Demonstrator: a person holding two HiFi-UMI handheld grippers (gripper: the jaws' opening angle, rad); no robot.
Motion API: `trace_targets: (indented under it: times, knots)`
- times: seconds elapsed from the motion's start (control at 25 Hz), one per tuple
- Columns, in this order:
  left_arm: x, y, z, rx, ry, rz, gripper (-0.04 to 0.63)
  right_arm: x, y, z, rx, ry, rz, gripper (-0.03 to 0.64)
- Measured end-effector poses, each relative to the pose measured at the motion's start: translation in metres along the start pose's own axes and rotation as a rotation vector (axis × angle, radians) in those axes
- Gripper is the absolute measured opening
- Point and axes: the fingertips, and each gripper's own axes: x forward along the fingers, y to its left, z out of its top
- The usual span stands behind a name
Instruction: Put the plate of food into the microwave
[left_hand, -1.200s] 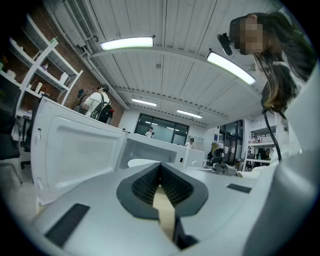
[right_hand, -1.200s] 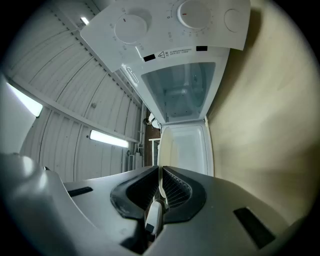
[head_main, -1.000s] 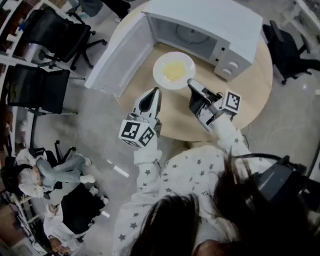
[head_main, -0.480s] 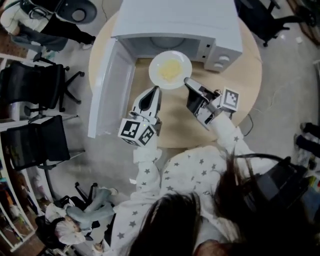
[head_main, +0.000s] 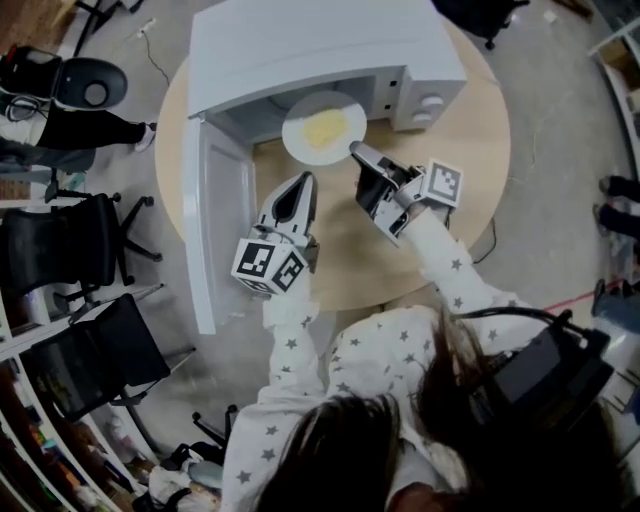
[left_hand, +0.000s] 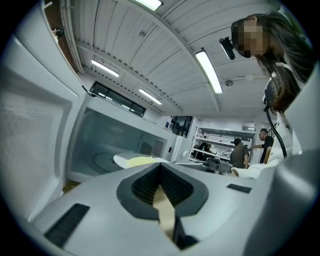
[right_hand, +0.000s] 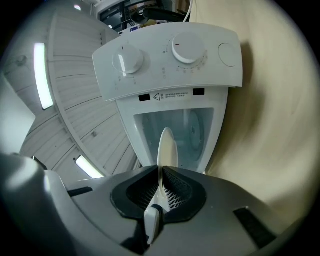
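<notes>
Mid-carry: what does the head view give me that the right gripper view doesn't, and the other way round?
Only the head view: the yellow food on the plate, the open door at the left, and the left tongs empty above the table. Only the right gripper view: the cavity inside, and the plate edge-on, pinched between the jaws. Both: the right tongs holding the plate's rim at the mouth of the microwave.
</notes>
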Motion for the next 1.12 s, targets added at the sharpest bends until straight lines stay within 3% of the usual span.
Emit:
trace_targets:
  times: [0.16, 0.32, 0.52, 1.12]
  knots:
    - [0.02, -0.01, -0.003, -0.011, 0.01, -0.008, 0.001, -0.008, 0.002, 0.018, 0.006, -0.047, -0.025, 0.02]
    - [0.047, 0.009, -0.01, -0.011, 0.029, -0.007, 0.002, 0.012, -0.015, 0.04, 0.03, -0.077, -0.03, 0.02]
    - [0.06, 0.016, 0.006, -0.012, 0.03, -0.015, 0.002, 0.028, -0.009, 0.041, 0.046, -0.087, -0.063, 0.02]
    - [0.086, 0.032, -0.006, -0.027, 0.071, -0.048, 0.002, 0.042, -0.04, 0.057, 0.047, -0.128, -0.131, 0.02]
